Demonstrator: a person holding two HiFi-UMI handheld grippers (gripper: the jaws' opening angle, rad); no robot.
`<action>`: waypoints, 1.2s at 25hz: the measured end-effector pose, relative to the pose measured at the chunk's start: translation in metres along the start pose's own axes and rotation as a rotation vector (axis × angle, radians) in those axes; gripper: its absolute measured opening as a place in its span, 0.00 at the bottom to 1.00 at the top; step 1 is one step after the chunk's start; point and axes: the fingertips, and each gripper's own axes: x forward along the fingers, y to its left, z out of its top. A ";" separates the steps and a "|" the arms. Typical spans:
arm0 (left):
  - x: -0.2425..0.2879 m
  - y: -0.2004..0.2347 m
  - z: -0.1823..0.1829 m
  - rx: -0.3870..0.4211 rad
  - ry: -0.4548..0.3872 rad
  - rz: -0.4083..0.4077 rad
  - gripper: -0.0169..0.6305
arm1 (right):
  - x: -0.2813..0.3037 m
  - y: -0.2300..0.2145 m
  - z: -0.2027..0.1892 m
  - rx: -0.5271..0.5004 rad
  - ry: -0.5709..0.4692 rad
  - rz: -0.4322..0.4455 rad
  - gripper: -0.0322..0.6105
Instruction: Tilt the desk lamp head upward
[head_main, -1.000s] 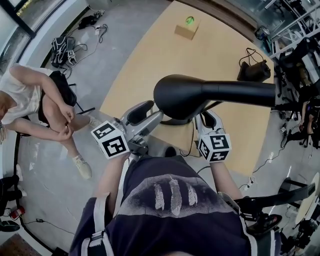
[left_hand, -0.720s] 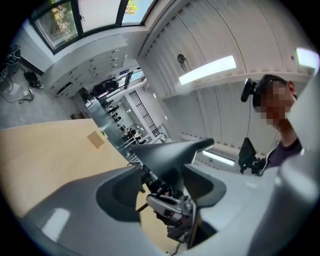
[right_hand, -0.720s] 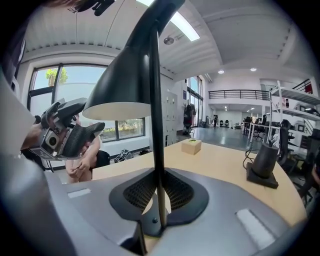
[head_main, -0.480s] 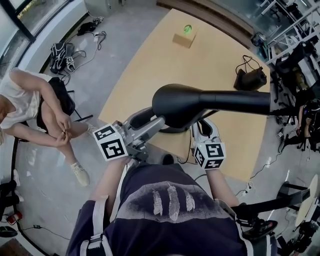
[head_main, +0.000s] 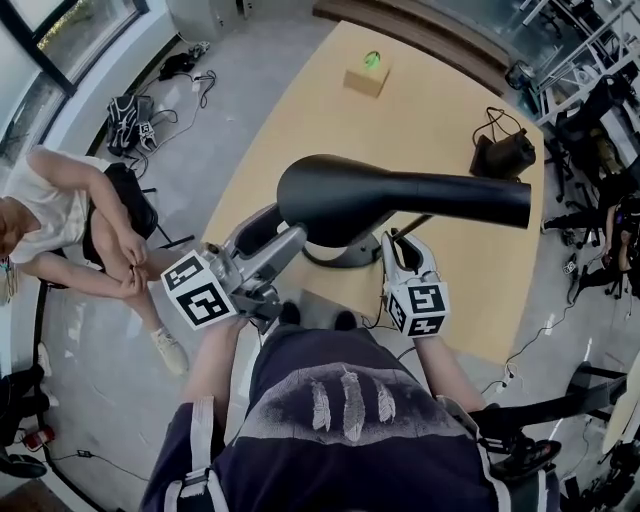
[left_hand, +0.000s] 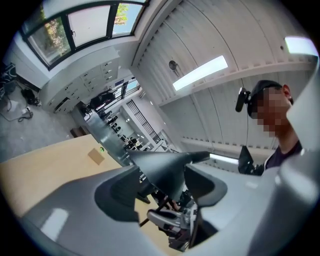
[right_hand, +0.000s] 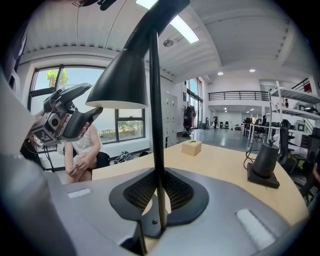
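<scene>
Right gripper (right_hand: 157, 186) jaws tight on lamp stem (right_hand: 156, 125)

No words, brands or numbers can be read. Just below the desk lamp (head_main: 400, 195), cubes on the left gripper (head_main: 283, 228) and right gripper (head_main: 402, 243) carry black-and-white square code markers. Beyond the lamp, a small box (head_main: 366, 78) bears a green mark.

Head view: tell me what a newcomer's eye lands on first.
The big black lamp head fills the middle of the frame, above the tan table. Just below it the right tool, with its square-marker cube, is clamped on the lamp's thin stem. At far left a person sits hunched, off the table's edge.
</scene>
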 end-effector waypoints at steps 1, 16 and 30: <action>0.000 -0.002 0.005 0.018 -0.005 0.007 0.44 | 0.000 0.000 0.000 -0.001 -0.001 0.003 0.12; -0.010 -0.069 0.092 0.491 -0.027 0.077 0.51 | 0.012 0.004 -0.019 -0.040 0.107 0.041 0.10; -0.002 -0.103 0.119 0.560 -0.048 0.057 0.49 | 0.014 0.001 -0.024 -0.077 0.110 -0.034 0.10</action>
